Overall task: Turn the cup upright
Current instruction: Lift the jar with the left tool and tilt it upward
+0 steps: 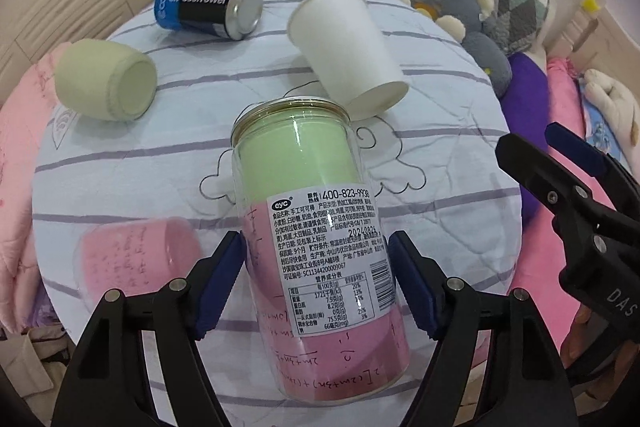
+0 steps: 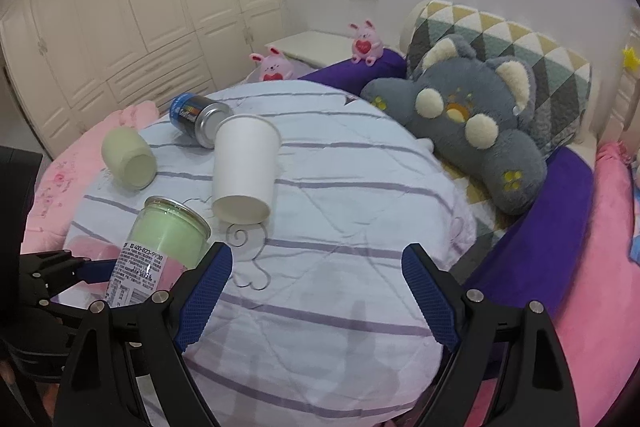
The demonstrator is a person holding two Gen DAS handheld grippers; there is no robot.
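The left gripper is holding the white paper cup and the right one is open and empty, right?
Not quite. The left gripper has its fingers around the clear jar, not the white cup, which lies untouched on the bed, as the left wrist view shows. The right gripper is open and empty.

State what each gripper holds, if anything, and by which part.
The left gripper clamps the clear plastic jar with green and pink contents across its pink lower body, beside the label. The right gripper is open and holds nothing.

White paper cup (image 2: 245, 167) on its side on striped quilt (image 2: 340, 227), right gripper (image 2: 316, 291) jaws apart.
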